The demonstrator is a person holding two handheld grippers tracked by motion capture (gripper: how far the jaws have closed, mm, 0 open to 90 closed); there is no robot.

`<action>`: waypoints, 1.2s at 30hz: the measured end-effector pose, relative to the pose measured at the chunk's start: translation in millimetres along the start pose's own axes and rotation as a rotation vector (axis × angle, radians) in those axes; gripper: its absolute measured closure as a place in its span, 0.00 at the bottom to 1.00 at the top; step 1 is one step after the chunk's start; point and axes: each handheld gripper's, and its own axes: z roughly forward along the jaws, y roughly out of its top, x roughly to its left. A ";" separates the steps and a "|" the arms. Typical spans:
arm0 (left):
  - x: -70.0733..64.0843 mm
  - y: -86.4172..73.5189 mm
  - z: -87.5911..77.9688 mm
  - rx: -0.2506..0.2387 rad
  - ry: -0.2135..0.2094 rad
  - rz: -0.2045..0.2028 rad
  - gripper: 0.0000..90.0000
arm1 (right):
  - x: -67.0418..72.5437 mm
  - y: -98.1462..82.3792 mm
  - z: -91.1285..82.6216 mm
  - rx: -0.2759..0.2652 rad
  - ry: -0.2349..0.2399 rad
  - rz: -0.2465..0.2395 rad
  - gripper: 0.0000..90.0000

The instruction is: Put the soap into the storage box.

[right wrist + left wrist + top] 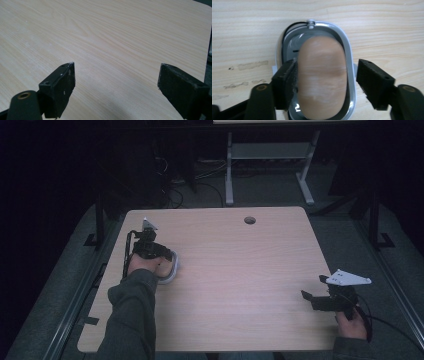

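Nearest, keep the right tool [116, 87] parked low over the bare counter [105, 37] at the near right corner, jaws wide and holding nothing; no need for it yet, but have it ready to steady the dish.

Farther out on the left, mind the left tool [327, 82]: drawn narrow, pointing down on the oval dish [350, 62] near the counter's left edge. One pad [287, 82] sits inside the dish against the tan lump [322, 75]; the other stands just outside the rim. Hard to say whether that outer pad truly presses, but apparently clamped across lump and wall together.

Best not to lift on that grip: likely to drag or tip the dish with it. Better to ease off a little, shift sideways so both pads drop inside the rim, and close squarely on the lump's long flanks, near its middle. Squeeze gently, since the lump looks smooth and may slip or dent. Then raise straight up, clear of the far rim and its small knob [311, 24].
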 end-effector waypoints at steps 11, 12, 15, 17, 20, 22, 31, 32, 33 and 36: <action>0.1 0.1 -3.4 0.005 0.010 0.008 0.36 | 0.3 0.1 0.4 0.002 0.001 -0.002 0.16; 0.2 0.2 -3.8 0.005 0.006 0.012 0.36 | 0.5 0.2 0.4 0.001 0.001 -0.002 0.16; 0.1 -0.2 -4.4 0.003 0.003 0.011 0.36 | 0.4 0.1 0.3 0.002 0.002 0.000 0.16; 0.0 -0.2 -4.8 0.002 0.000 0.012 0.36 | 0.3 0.1 0.3 0.002 0.002 0.000 0.16; -0.7 -0.7 -5.7 -0.007 -0.005 0.014 0.36 | 0.3 0.1 0.4 0.002 0.002 -0.002 0.16; -1.4 -0.8 -6.3 -0.009 -0.007 0.014 0.36 | 0.4 0.2 0.5 0.002 0.003 -0.004 0.16; -3.3 -1.8 -8.3 -0.018 -0.019 0.028 0.35 | 0.8 0.3 0.5 0.002 0.000 -0.003 0.16; -3.3 -1.8 -8.3 -0.018 -0.019 0.028 0.35 | 0.8 0.3 0.5 0.002 0.000 -0.003 0.16; -3.4 -2.0 -8.7 -0.020 -0.023 0.029 0.35 | 1.0 0.4 0.6 0.003 0.000 -0.003 0.16; -2.6 -2.4 -10.2 -0.027 -0.026 0.029 0.35 | 1.1 0.5 0.6 0.004 0.000 -0.004 0.16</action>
